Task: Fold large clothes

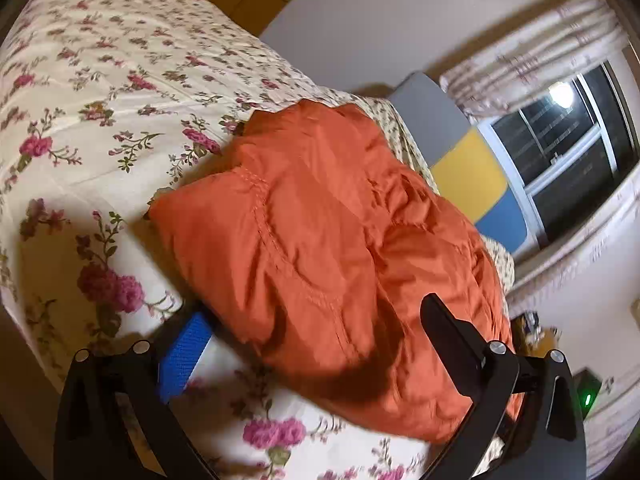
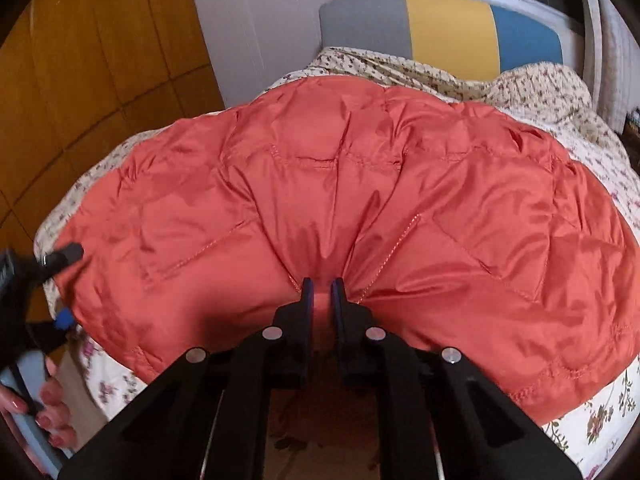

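A: Where was the orange quilted down jacket [image 2: 344, 208] at that point?

B: Spread puffy over the floral bedspread [image 1: 100, 92], near the bed's end by the grey, yellow and blue headboard [image 2: 444, 28]. It looked partly doubled already, a thick rounded bundle rather than a flat coat.

A: And the right gripper [image 2: 322, 292]?

B: Its jaws stood nearly pressed together, pinching a ridge of the jacket's near edge; the fabric puckered toward the blue pads, with creases fanning away from the pinch.

A: The left gripper [image 1: 316, 320]?

B: Spread wide. One blue-padded finger [image 1: 184, 356] lay at the jacket's edge over the bedspread, the black finger [image 1: 452, 332] over the jacket, with nothing clamped. From the right wrist view it showed at the jacket's far-left corner, a hand [image 2: 44, 412] on its handle.

A: So which step?

B: I judged it the taking-hold before a fold: one side gripped, the other not yet.

A: What did the next move call for?

B: Closing the left on its edge, then lifting both together so the slippery padded cloth folded evenly instead of sliding out.
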Demonstrator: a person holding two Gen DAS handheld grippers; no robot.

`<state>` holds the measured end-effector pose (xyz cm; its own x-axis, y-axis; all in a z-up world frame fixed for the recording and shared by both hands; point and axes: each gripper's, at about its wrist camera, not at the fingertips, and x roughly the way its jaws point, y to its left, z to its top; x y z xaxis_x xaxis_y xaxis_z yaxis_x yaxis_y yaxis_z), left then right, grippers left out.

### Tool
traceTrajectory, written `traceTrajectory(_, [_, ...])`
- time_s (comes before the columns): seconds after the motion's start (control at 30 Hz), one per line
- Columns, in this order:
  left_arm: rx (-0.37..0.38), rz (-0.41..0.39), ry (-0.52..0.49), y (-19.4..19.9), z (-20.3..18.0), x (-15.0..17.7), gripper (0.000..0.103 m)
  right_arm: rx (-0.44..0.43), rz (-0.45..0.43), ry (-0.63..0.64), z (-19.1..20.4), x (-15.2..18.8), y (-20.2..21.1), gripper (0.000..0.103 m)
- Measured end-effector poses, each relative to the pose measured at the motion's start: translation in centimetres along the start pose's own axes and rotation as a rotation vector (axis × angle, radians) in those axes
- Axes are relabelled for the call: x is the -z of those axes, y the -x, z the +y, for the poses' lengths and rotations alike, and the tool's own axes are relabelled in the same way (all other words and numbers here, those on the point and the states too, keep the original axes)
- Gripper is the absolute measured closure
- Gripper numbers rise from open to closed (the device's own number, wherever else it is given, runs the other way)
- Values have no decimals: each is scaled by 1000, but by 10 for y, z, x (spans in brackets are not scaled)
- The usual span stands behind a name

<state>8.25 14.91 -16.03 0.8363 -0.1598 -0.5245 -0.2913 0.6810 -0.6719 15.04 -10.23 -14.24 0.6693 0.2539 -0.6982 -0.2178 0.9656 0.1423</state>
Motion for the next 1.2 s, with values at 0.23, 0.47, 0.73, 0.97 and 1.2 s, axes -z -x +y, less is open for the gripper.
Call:
traceTrajectory(0.23, [-6,-47,99,-6,2,-7,3,-16,-23,-25,-3,7,0,94])
traceTrajectory(0.47, [13,-28,200,-10,7,-7,35,-38,-24,-44,-12,8,6,94])
traceTrajectory(0.73, [-18,-97,-5,18,-33,-16,76,-34,-39,-28,-10,13,6,94])
traceTrajectory(0.97, [3,-223,-342,44,-109,-5,76,-58,-36,-69,-20,15,7,94])
traceTrajectory(1.2, [45,-272,-608,53,-172,19,76,-101,-20,-135,-32,13,7,94])
